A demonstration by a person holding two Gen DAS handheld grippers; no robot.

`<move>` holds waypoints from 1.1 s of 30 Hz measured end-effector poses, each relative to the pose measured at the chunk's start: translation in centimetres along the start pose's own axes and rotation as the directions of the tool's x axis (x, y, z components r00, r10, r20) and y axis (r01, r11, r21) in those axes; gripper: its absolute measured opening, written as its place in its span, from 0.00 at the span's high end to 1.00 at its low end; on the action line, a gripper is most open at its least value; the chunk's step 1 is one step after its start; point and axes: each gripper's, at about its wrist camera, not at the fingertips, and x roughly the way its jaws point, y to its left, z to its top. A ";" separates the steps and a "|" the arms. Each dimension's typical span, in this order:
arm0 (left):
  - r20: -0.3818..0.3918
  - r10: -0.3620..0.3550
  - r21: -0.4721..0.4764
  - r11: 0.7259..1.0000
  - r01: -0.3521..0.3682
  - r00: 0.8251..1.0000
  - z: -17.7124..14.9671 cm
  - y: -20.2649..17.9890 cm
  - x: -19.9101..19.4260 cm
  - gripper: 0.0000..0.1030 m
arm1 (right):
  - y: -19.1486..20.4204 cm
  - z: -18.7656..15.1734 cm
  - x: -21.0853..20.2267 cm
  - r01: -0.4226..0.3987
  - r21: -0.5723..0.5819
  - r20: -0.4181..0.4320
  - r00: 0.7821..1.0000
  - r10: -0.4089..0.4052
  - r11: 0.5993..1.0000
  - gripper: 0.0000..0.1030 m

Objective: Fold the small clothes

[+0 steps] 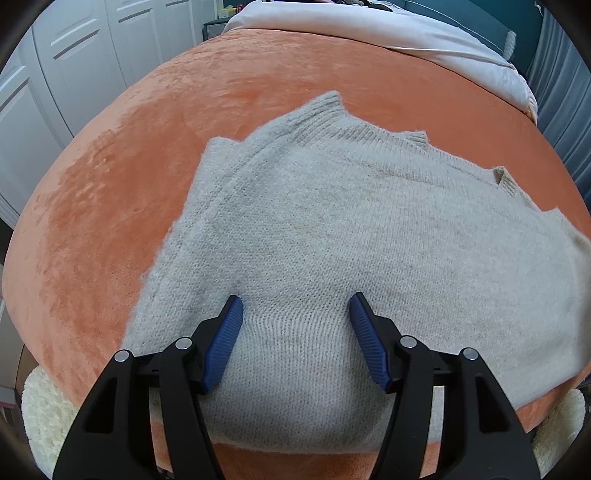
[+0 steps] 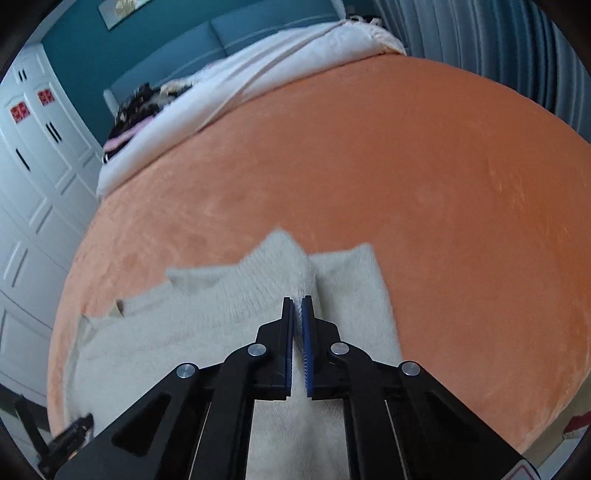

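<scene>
A small cream knitted sweater (image 1: 332, 236) lies flat on an orange plush blanket (image 1: 110, 206), its ribbed collar pointing away and its left sleeve folded in over the body. My left gripper (image 1: 295, 301) is open and empty, its blue pads (image 1: 223, 343) hovering just above the sweater's lower middle. In the right wrist view the sweater (image 2: 155, 332) lies below my right gripper (image 2: 297, 301), whose jaws are nearly closed on a raised ridge of the sweater's knit, beside a sleeve part (image 2: 354, 280). The view is motion blurred.
The orange blanket (image 2: 406, 184) covers a bed. A white duvet (image 1: 388, 33) is bunched at the far end, with dark clothes (image 2: 136, 110) on it. White wardrobe doors (image 1: 55, 74) stand to the left. A fluffy cream rug (image 1: 40, 410) lies below the bed's near edge.
</scene>
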 end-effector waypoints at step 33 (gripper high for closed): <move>-0.058 0.025 -0.101 0.994 -0.030 0.998 3.3 0.7 2.3 0.31 | 1.6 0.5 0.6 0.069 -0.081 -0.021 0.997 -0.071 0.994 0.81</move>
